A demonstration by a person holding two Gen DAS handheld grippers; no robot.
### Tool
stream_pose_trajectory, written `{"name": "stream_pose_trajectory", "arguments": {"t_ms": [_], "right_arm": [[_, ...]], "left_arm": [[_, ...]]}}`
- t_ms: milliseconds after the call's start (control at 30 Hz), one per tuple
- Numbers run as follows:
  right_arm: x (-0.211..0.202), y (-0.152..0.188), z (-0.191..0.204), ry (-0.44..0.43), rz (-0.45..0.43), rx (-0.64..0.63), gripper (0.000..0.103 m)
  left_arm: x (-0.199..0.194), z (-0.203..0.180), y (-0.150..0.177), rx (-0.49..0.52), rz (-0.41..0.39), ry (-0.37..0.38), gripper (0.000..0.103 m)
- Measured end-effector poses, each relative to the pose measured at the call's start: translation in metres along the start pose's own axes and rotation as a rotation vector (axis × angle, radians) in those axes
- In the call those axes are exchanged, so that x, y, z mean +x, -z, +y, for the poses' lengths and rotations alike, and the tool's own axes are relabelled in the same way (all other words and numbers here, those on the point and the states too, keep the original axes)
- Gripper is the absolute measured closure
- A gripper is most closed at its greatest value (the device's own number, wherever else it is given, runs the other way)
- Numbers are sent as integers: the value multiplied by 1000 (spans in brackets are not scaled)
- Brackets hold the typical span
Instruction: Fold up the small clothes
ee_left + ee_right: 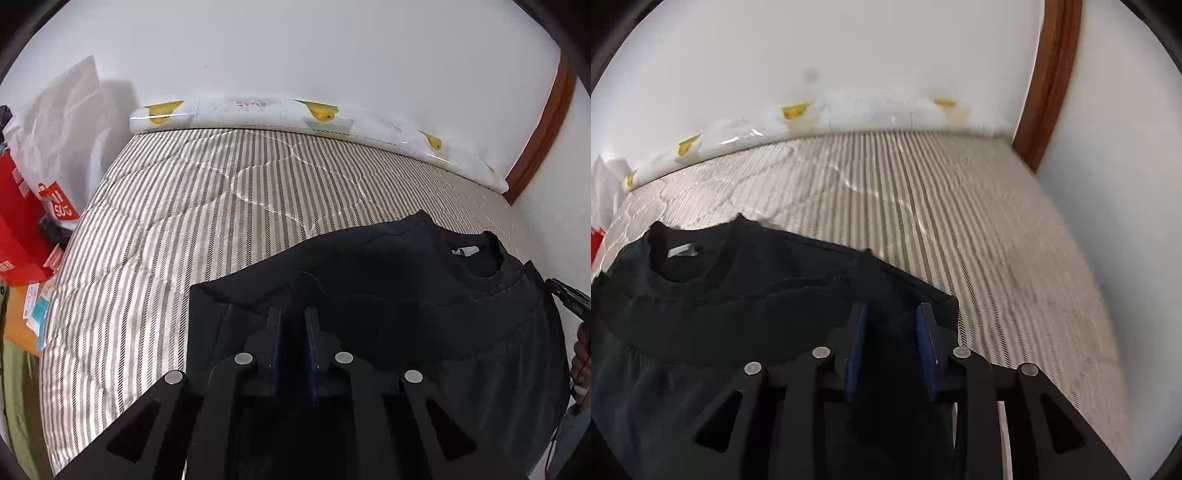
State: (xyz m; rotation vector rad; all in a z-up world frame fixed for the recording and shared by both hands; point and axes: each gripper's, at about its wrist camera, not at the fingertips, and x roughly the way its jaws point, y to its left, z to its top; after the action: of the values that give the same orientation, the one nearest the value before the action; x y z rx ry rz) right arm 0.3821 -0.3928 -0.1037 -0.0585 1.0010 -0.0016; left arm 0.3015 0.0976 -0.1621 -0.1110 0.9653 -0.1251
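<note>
— Item one?

— Shirt (388, 280), black, lying on the mattress (166, 206) with its neck hole toward the wall. A pale label shows inside the collar (683, 251). The lower part is folded up over the chest, so a ribbed band crosses below the collar. In my right view the shirt fills the lower left and its edge ends near the fingers.

— Left gripper?

— My left gripper (295, 314) is clenched on a raised pinch of the shirt's cloth; the blue pads are nearly together with the black fold standing up between them. It sits at the shirt's left part, near the sleeve edge.

— Right gripper?

— My right gripper (891, 314): jaws stand apart, blue pads (855, 347) clearly separated. Dark cloth lies between and under them, but I cannot tell whether the pads press on it. In the left view only a dark tip of it shows at the shirt's far right edge, with part of my hand (581, 350) below.

— Surface?

— Mattress, quilted, grey and cream stripes, bare beyond the shirt.

— Surroundings?

— A roll (295, 118) in clear wrap with yellow prints, lying along the wall at the mattress's far edge. Brown wood trim (1049, 74) in the corner. Red bags (22, 221) and a white bag at the left, off the mattress.
</note>
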Motion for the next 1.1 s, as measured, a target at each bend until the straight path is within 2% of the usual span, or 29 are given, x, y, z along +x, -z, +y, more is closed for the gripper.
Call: {"name": "stream_pose_trajectory", "arguments": {"t_ms": [67, 200, 300, 400, 500, 567, 633, 767, 900, 967, 1100], "right_arm": [[-15, 1, 17, -24, -13, -25, 63], [-36, 10, 64, -96, -17, -77, 61], [-42, 23, 96, -140, -12, -108, 61], [-39, 34, 123, -199, 13, -106, 61], [-40, 48, 145, -191, 13, -125, 61], [-37, 51, 154, -197, 29, -124, 61], [-36, 55, 162, -218, 52, -113, 61], [-36, 56, 169, -226, 60, -99, 61], [-28, 55, 177, -202, 69, -98, 61], [-21, 59, 181, -161, 84, -111, 61], [-32, 73, 180, -152, 70, -120, 61]], "left_arm": [[-5, 0, 3, -1, -5, -16, 91], [-23, -1, 14, -11, -25, -24, 83], [-33, -6, 27, 0, -28, -17, 76], [-44, -12, 41, 16, -29, -21, 75], [-55, -14, 54, 18, -30, -12, 71], [-64, -13, 63, 24, -43, -16, 63], [-73, -10, 72, 12, -64, -5, 43], [-88, 1, 91, -19, -80, 13, 42], [-99, 18, 111, -63, -72, 40, 42], [-102, 25, 121, -76, -66, 38, 42], [-110, 37, 142, -106, -55, 54, 42]]}}
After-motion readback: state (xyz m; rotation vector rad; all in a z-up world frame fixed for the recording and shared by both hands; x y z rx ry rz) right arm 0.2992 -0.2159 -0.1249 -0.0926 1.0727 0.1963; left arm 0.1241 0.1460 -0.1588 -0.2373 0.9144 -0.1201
